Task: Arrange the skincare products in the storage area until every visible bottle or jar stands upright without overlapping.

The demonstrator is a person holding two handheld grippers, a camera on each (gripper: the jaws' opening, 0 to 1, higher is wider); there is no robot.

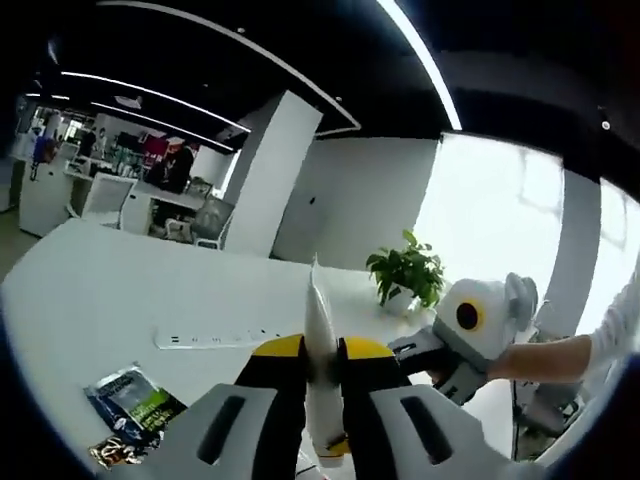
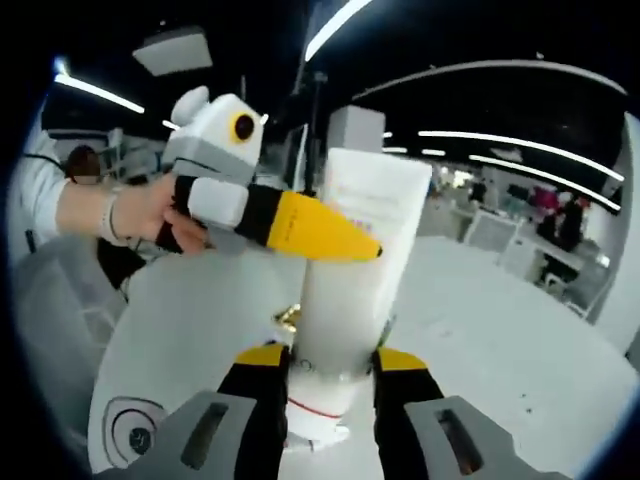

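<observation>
— While both tools are up off the white table (image 1: 120,290), which step would you say is in hand?
— A handover or regrip, I judge. The white tube (image 2: 355,270) is lifted in the air, cap end down between the jaws of the right hand-held gripper (image 2: 330,385), which is clamped on it. Seen edge-on in the left gripper view, the same tube sits pinched in the left hand-held gripper (image 1: 322,375).
— And next?
— One must let go so the other can stand it on its cap, clear of the dark sachet (image 1: 130,400) lying on the table.
</observation>
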